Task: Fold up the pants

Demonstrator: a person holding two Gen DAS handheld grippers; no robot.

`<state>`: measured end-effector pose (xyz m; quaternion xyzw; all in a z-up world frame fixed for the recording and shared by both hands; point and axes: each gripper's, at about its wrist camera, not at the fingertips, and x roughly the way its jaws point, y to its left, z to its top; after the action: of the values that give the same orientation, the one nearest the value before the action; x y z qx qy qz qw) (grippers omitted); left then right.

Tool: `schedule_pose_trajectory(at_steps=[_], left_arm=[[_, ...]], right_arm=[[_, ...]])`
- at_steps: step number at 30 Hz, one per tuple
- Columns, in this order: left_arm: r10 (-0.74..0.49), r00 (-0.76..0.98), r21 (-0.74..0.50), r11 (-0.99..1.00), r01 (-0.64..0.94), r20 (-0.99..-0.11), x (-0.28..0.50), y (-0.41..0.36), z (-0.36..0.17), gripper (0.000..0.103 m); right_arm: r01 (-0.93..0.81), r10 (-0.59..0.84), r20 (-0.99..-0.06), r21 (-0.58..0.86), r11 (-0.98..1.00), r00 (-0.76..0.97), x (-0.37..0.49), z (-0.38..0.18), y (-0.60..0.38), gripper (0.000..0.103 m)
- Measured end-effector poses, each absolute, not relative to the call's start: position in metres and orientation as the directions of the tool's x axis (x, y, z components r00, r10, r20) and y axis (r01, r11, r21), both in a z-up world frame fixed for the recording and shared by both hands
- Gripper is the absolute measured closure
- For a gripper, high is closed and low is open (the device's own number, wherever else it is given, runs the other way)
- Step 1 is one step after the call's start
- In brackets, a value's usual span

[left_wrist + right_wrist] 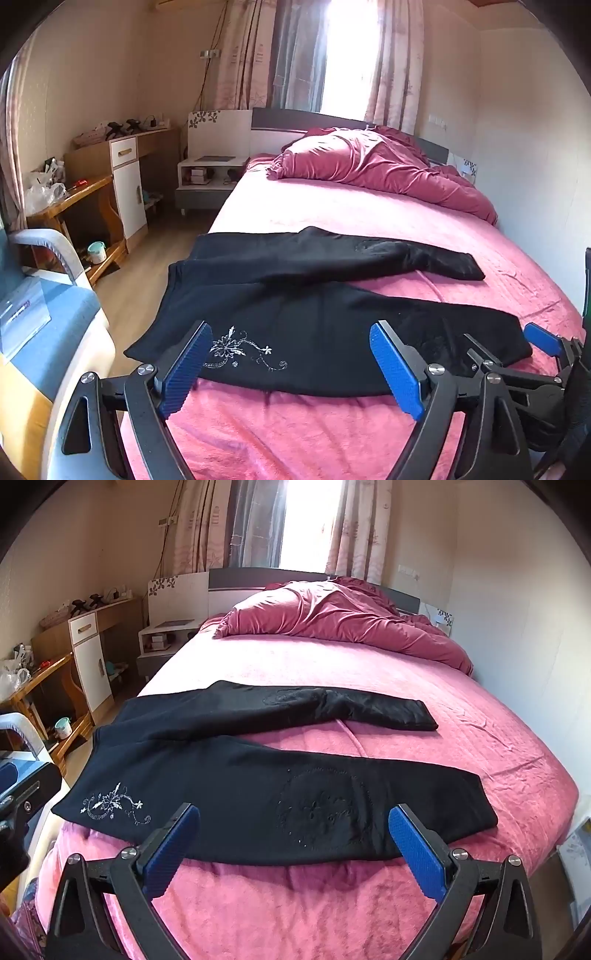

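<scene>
One pr black pants [236, 775], flat on pink bed [498, 746], legs splayed, unfolded. Left hand-held gripper [291, 365] & right hand-held gripper [295, 845]: both wide, empty, hovering nr near edge. Step: pre-grasp. Next: prob. pinch one leg, lay over other.

Both grippers tilt downward, side by side: the left gripper [290, 345] and right gripper [293, 829] each hold their blue fingers [397, 373] spread wide, gripping nothing.

Right gripper [532, 354] partly cut off; window [310, 520] overexposed.
</scene>
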<state>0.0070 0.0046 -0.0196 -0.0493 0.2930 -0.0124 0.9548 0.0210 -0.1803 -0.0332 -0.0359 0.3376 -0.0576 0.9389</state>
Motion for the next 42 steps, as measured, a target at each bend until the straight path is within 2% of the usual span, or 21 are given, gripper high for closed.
schedule_pose_trajectory(at_steps=[42], left_arm=[[-0.042,0.809,-0.083,0.996,-0.009,-0.587,0.01,0.001,-0.034,0.014]], right_arm=[[0.068,-0.114,-0.642,-0.096,0.993,0.758,0.022,-0.041,-0.178,0.0]])
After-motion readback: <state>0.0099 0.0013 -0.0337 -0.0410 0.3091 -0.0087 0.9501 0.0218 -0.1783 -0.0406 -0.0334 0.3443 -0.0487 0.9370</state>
